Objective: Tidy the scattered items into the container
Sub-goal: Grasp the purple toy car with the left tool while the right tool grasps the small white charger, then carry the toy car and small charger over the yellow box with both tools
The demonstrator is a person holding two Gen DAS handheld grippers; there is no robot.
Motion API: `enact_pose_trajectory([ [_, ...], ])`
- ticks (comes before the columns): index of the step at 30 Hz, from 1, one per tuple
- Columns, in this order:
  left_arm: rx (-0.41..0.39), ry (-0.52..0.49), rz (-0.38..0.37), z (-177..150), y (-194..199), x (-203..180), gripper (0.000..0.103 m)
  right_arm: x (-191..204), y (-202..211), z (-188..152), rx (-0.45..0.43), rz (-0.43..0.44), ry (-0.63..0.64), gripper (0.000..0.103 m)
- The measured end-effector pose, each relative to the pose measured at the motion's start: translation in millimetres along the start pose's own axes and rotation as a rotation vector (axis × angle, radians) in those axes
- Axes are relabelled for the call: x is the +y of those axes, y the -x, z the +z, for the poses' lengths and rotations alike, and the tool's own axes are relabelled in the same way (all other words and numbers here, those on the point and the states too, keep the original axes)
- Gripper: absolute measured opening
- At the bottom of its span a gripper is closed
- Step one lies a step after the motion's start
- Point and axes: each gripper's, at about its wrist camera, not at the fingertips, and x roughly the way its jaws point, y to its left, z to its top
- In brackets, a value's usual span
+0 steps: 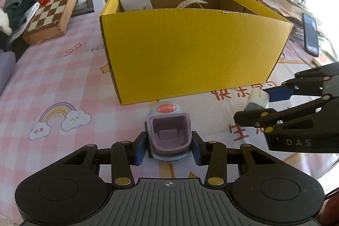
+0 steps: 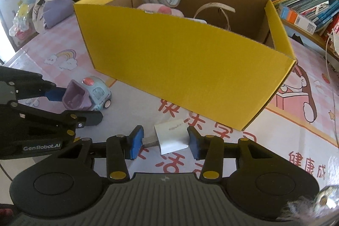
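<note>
Both cameras sit low over the table, looking forward along their fingers, close to the yellow box (image 1: 190,52) (image 2: 184,69). The left faces its long side squarely; the right views it obliquely. Each shows the other gripper, the toy truck (image 1: 168,130) (image 2: 89,94), and the bookshelf.

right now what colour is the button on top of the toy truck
Coral pink, on the toy truck; clearest in the left wrist view.

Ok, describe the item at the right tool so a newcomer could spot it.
Find the big yellow box on the pink printed cloth. Just in front of its near wall, between the right tool fingers, lies a small white block. Unlike the pastel toy truck nearby, it is plain, boxy and wheelless.
</note>
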Motion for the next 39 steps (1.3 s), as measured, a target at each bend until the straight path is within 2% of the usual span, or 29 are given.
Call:
enact_pose_trajectory([
  [12,-0.108,0.055,-0.044,0.4,43.7,3.5,0.041,7.2,35.5,-2.1,-0.055,0.000,-0.023,0.042],
  [25,-0.240,-0.019,-0.063,9.4,86.6,-6.6,0.041,21.2,70.6,2.6,-0.129,0.014,-0.042,0.042],
  [32,-0.322,-0.041,-0.075,27.1,103.5,-4.2,0.041,12.6,85.1,19.0,-0.174,0.012,-0.093,0.042],
  [39,-0.392,-0.083,-0.105,64.4,105.3,-4.0,0.041,-6.3,104.3,58.0,-0.279,-0.004,-0.085,0.042],
])
